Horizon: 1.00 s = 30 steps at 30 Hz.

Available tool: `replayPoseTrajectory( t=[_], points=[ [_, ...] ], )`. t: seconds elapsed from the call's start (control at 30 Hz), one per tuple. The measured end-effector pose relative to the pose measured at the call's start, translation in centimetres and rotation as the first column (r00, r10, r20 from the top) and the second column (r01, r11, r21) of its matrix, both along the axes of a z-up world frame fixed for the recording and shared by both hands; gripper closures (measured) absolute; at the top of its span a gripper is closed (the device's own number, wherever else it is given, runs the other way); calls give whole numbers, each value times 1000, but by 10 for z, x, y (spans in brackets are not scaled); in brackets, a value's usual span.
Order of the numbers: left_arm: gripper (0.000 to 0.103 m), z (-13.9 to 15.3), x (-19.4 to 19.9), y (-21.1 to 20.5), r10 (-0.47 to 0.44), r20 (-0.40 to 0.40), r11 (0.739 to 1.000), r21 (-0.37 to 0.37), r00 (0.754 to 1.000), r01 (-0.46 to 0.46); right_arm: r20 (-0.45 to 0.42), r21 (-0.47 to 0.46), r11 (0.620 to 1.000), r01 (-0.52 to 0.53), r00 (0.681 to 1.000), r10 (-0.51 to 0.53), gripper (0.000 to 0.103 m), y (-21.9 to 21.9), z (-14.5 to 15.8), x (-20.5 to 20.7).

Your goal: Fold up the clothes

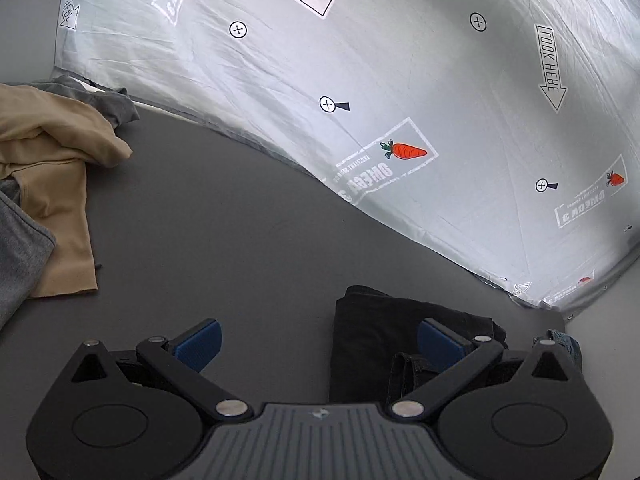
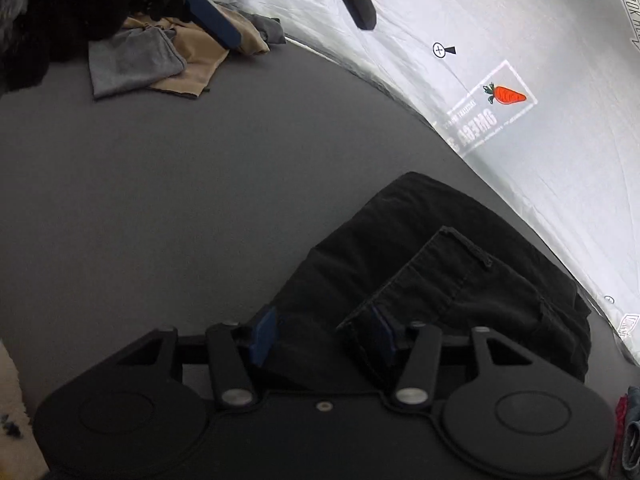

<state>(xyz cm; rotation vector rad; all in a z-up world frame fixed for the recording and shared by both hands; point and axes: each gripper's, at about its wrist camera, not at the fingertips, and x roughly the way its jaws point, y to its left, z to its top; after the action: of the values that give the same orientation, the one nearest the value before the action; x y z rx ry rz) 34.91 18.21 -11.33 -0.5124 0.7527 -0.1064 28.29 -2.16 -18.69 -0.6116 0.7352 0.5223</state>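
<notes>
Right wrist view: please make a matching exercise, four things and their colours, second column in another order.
Things:
1. folded garment
2. table surface
3. pads of the right tool
4. carrot print on the sheet

Colours:
A. orange
B. black
C. blue
D. grey

Pairs: 1-B, 2-D, 3-C, 4-A

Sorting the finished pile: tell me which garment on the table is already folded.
The black garment, a neat flat bundle by the white sheet. The tan one and the grey one lie crumpled together at the far corner.
</notes>
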Motion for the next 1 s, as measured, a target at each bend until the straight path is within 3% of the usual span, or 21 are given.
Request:
replayPoseTrajectory(
  t=[0.17, 0.27, 0.37, 0.47, 0.57, 0.7, 0.83, 1.0],
  points=[
    [0, -21, 21, -54, -126, -10, 990, 61, 992, 126, 59, 124, 976, 176, 981, -185, 30, -39, 53, 14],
    [0, -47, 38, -85, -185, -54, 978, 84, 981, 189, 40, 171, 921, 350, 931, -362, 23, -92, 61, 27],
    [0, -75, 47, -111, -220, -109, 966, 110, 969, 232, -99, 235, 800, 552, 833, -545, 20, -150, 56, 42],
    [0, -96, 52, -126, -232, -157, 957, 139, 960, 254, -288, 292, 652, 700, 714, -638, 19, -204, 42, 47],
    [0, -104, 54, -133, -252, -177, 946, 163, 952, 281, -312, 315, 572, 757, 652, -691, 17, -233, 35, 40],
    [0, -110, 61, -136, -268, -189, 937, 175, 945, 301, -302, 337, 557, 759, 647, -700, 15, -254, 24, 57],
    [0, -111, 78, -133, -267, -195, 940, 164, 944, 300, -361, 371, 532, 761, 646, -673, 15, -275, 10, 85],
    [0, -123, 102, -127, -292, -251, 939, 110, 923, 327, -420, 425, 535, 730, 683, -598, 15, -290, -5, 135]
  ],
)
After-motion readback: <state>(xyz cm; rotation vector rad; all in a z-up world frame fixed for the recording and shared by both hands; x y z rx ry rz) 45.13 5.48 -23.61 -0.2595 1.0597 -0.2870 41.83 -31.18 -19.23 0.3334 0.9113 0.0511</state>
